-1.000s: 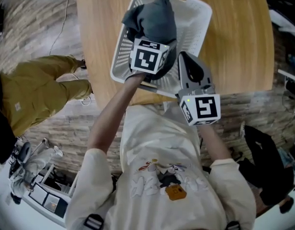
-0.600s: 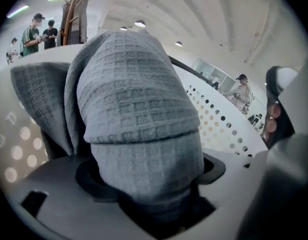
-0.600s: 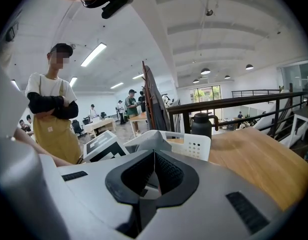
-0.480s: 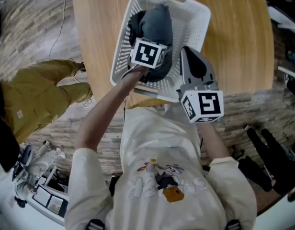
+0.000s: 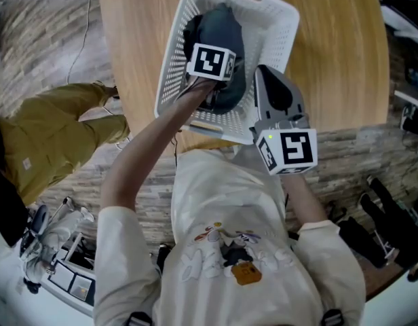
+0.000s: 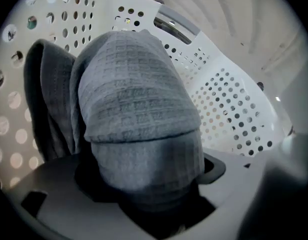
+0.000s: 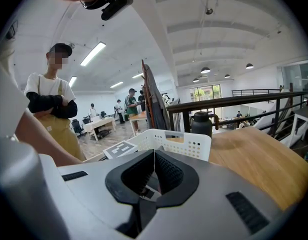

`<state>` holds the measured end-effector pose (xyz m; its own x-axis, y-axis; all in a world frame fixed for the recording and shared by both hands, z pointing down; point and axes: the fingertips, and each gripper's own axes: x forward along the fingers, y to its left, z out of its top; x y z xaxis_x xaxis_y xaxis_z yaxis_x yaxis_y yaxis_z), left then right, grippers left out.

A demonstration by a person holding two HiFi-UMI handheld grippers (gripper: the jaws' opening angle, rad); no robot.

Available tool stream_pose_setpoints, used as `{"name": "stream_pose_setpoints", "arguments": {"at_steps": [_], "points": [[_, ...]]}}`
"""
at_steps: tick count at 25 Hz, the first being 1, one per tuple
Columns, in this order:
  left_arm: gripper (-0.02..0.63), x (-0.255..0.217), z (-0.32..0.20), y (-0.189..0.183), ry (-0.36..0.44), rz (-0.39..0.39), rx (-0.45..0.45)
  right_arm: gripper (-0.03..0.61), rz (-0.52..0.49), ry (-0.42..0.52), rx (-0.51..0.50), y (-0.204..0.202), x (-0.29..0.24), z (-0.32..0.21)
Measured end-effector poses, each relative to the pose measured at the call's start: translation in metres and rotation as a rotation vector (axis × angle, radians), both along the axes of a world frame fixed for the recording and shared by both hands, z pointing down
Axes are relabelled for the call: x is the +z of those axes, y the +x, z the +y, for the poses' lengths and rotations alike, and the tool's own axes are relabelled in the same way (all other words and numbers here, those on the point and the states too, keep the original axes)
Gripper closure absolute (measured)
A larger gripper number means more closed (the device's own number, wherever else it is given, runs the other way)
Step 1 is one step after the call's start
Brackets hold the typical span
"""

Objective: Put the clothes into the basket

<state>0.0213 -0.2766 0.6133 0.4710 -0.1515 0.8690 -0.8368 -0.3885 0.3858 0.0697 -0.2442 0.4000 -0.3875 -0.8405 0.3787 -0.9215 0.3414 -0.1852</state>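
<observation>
Nearby, a bystander [image 5: 53, 134] stands beside table [image 5: 331, 60] and basket [image 5: 275, 39].

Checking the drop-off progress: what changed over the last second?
The left claw, still gripping the gray garment, sank deeper into the white basket. Nothing was let go. The right claw stayed shut and empty by the basket's near rim.

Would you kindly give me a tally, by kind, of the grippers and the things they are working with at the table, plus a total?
White basket: 1
Grey garment: 1
Grippers: 2, the left gripper and the right gripper
Total: 4
</observation>
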Motion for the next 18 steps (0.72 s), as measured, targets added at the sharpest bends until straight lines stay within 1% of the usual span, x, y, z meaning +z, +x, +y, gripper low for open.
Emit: {"name": "stream_pose_setpoints", "arguments": {"at_steps": [1,4,7,10,12,15,16,17,18], "points": [[0.210,0.002,0.002,0.000,-0.005,-0.017,0.005,0.555,0.004,0.001,-0.002,0.000,0.000,0.000],[0.206,0.011,0.013,0.000,-0.059,-0.071,0.004,0.555,0.009,-0.004,-0.003,0.001,0.000,-0.002],[0.195,0.021,0.013,0.002,-0.072,-0.073,-0.014,0.555,0.002,-0.028,0.014,0.001,0.003,-0.003],[0.183,0.031,0.013,0.005,-0.091,-0.072,-0.041,0.555,0.028,-0.032,0.016,0.000,0.006,-0.004],[0.173,0.034,0.011,0.010,-0.059,-0.085,-0.038,0.555,0.047,-0.023,0.012,0.000,0.006,-0.003],[0.160,0.038,0.005,0.019,0.027,-0.054,-0.034,0.555,0.033,-0.030,0.017,0.001,0.007,-0.002],[0.155,0.037,0.003,0.020,0.044,-0.042,-0.037,0.555,0.021,-0.037,0.020,0.001,0.007,-0.002],[0.153,0.037,0.002,0.020,0.045,-0.033,-0.037,0.555,0.012,-0.042,0.022,0.001,0.007,-0.003],[0.153,0.036,0.003,0.021,0.030,-0.026,-0.035,0.555,0.006,-0.046,0.021,0.001,0.008,-0.003]]}}
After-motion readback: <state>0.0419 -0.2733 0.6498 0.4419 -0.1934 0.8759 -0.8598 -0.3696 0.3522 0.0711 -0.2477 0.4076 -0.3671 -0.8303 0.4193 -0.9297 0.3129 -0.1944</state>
